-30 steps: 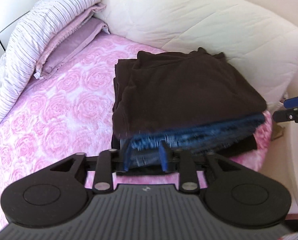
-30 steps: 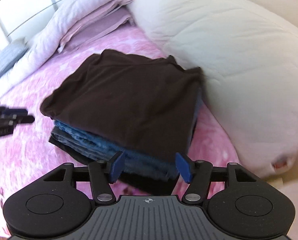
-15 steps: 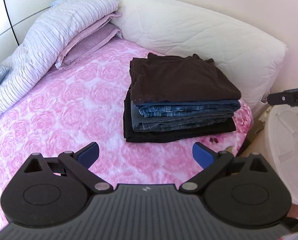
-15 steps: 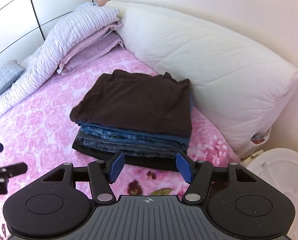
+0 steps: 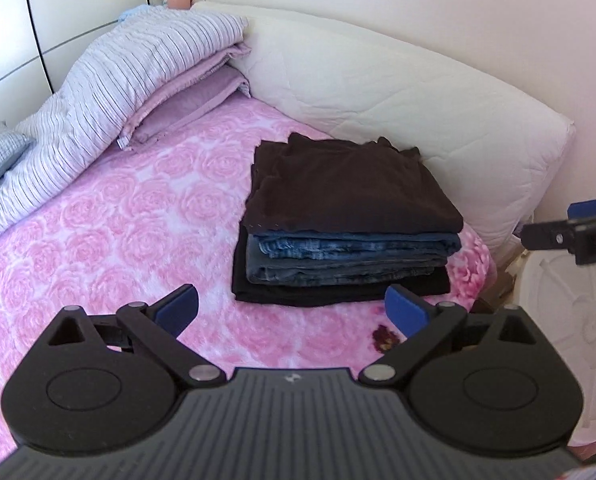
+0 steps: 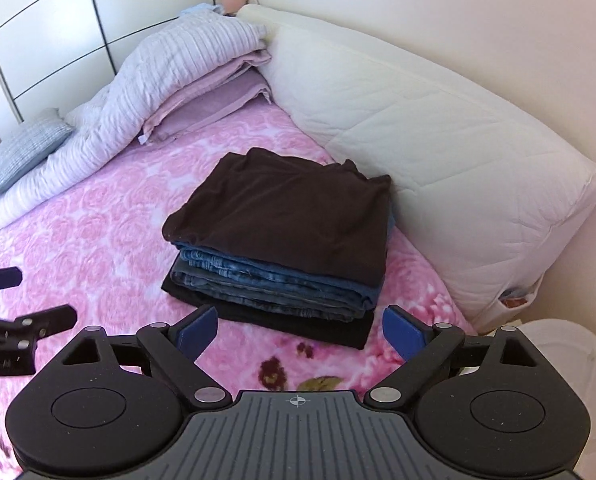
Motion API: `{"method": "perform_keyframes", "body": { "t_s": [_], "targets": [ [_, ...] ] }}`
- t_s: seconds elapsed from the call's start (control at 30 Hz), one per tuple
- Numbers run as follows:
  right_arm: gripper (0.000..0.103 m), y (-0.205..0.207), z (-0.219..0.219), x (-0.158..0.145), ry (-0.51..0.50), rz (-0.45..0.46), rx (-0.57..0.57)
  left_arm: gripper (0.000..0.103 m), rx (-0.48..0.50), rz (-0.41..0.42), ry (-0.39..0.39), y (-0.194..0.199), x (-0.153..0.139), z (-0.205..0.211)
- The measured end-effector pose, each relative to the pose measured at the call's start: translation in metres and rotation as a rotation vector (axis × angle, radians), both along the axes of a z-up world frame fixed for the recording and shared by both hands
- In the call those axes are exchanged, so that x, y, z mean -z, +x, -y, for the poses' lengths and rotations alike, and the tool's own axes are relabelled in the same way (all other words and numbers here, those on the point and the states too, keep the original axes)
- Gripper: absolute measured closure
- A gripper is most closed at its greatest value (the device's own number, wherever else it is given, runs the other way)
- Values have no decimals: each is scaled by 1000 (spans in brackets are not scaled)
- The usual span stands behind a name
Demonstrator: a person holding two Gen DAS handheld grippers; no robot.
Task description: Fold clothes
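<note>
Pink rose-print bedspread (image 5: 98, 240) now lies bare between you and the stack: both grippers have let go and pulled back.

Your left gripper (image 5: 292, 314) stands spread wide with nothing between its blue pads; your right gripper (image 6: 300, 330) is opening, also empty. A second ago both were down at the pile's near edge. The folded clothes stack (image 5: 346, 224) sits ahead of both, brown garment (image 6: 286, 216) on top of jeans (image 6: 274, 280), beside the white bolster (image 6: 438, 152). That piece looks done.

Two wrist fisheyes, angled down, near the shared folded stack (image 5: 346, 220) on the bed (image 5: 110, 240).
</note>
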State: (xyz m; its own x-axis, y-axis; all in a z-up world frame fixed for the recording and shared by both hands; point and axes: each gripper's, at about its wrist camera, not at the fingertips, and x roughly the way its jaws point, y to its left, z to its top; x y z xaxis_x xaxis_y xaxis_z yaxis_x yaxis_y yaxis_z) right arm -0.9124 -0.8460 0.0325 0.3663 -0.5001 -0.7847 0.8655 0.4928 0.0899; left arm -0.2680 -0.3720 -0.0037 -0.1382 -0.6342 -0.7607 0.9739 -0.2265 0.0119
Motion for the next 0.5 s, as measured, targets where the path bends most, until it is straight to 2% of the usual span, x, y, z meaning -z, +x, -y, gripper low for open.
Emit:
{"method": "perform_keyframes", "body": {
  "t_s": [0.17,0.5],
  "targets": [
    [10,-18,-3,10,49,-25,6,7,21,-3,60,-22,6,-3],
    [10,-35,-7,9,53,-18,39,7,55,33,73,-41,9,-9]
  ]
}}
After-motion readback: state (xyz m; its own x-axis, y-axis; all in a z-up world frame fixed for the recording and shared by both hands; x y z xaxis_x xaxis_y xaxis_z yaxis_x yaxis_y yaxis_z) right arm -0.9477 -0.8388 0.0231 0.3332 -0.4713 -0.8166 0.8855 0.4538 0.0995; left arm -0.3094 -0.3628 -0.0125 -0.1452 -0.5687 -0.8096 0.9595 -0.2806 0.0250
